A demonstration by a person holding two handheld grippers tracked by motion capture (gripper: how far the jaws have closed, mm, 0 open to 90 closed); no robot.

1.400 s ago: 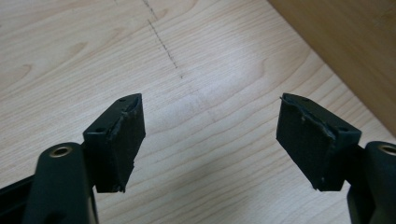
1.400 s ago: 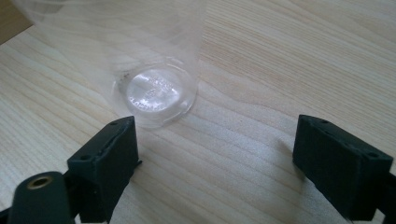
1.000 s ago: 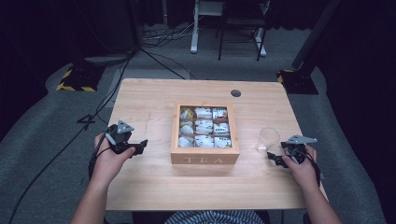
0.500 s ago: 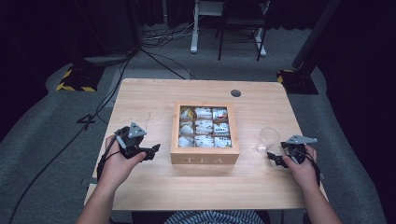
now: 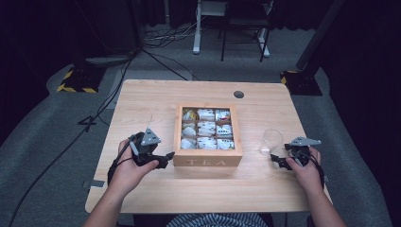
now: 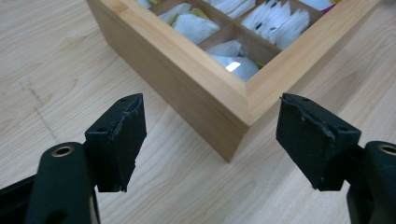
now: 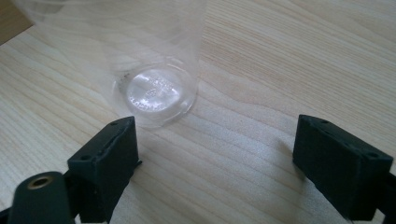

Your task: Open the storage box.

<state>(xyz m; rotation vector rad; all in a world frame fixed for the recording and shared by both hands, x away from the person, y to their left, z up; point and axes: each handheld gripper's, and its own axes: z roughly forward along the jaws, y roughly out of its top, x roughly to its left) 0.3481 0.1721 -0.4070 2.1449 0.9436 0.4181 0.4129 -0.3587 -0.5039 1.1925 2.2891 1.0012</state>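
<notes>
Your left gripper (image 5: 166, 156) is spread wide, jaws aimed at the near left corner of the wooden tea box (image 5: 208, 161) and just short of touching it. Right of the box stands a clear plastic cup (image 5: 273, 141), your right gripper (image 5: 276, 161) gaping wide just beside its base.

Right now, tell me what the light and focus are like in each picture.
High view: the table is brightly lit and the room behind is nearly black; the picture is soft, so the tea box packets blur. Left gripper view: the left gripper is sharp, with a glare spot on one packet. Right gripper view: the clear cup shines at its base, its walls faint, before the right gripper.
</notes>
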